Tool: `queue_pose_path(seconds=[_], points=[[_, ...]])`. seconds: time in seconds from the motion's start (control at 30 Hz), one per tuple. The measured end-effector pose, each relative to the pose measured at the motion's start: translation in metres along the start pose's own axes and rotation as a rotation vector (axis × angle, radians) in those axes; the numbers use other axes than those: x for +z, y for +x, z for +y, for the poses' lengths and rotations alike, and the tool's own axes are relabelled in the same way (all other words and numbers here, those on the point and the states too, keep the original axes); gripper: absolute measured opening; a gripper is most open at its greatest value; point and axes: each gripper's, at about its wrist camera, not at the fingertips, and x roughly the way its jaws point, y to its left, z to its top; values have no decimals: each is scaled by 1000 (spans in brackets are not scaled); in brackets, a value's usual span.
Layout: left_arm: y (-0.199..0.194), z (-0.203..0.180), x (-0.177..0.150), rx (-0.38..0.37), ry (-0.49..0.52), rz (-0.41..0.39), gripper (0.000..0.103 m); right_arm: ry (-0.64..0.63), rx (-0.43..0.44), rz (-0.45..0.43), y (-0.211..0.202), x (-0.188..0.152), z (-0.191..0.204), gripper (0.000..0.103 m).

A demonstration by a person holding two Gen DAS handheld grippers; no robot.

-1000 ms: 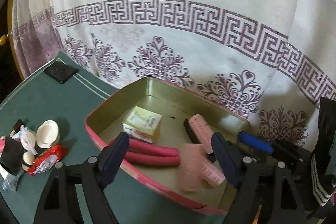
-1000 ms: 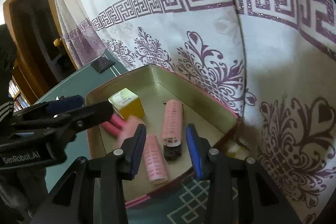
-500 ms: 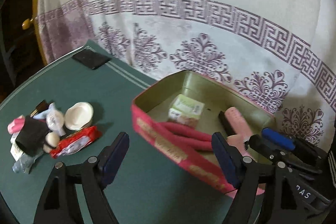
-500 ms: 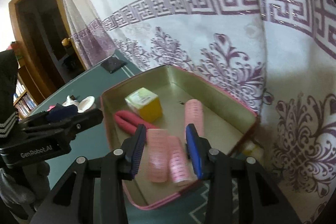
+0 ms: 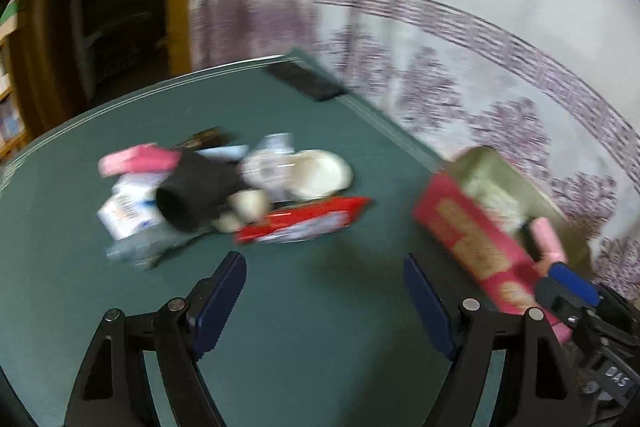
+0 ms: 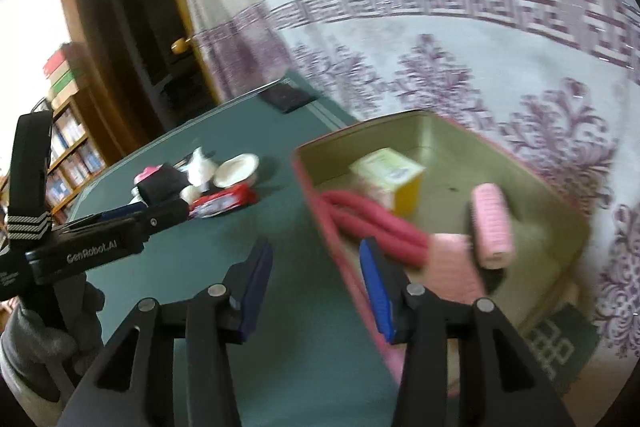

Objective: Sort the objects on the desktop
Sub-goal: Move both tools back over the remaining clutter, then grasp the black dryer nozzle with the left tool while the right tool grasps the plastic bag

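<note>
A pile of small objects lies on the green table: a black tube (image 5: pixel 196 191), a red packet (image 5: pixel 304 219), a white round dish (image 5: pixel 320 173), a pink item (image 5: pixel 138 159). The pile also shows in the right wrist view (image 6: pixel 200 187). A pink-walled tin box (image 6: pixel 332 227) holds pink hair rollers (image 6: pixel 490 223), a red foam stick (image 6: pixel 372 223) and a yellow box (image 6: pixel 390 175). My left gripper (image 5: pixel 324 297) is open and empty, just short of the pile. My right gripper (image 6: pixel 316 283) is open and empty, over the box's near wall.
A patterned white curtain (image 6: pixel 440 27) hangs behind the table. A black flat square (image 5: pixel 306 79) lies at the far table edge. A wooden door frame (image 6: pixel 160 39) and bookshelves (image 6: pixel 68 155) stand at the left. The box (image 5: pixel 472 247) sits right of the left gripper.
Both grippers have swung left, away from the box and toward the pile. The left view is blurred from motion. Both stay open and empty.
</note>
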Motion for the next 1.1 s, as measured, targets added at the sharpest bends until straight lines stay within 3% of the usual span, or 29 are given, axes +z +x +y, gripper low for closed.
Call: queue_pose_path(seconds=[0.1, 0.4, 1.1], points=[[-3, 31, -4, 51, -47, -2, 82, -22, 40, 19, 10, 0, 19, 65], [-3, 89, -10, 148, -109, -4, 82, -64, 113, 115, 43, -6, 56, 67], [65, 87, 31, 162, -19, 10, 82, -101, 131, 167, 83, 4, 79, 73]])
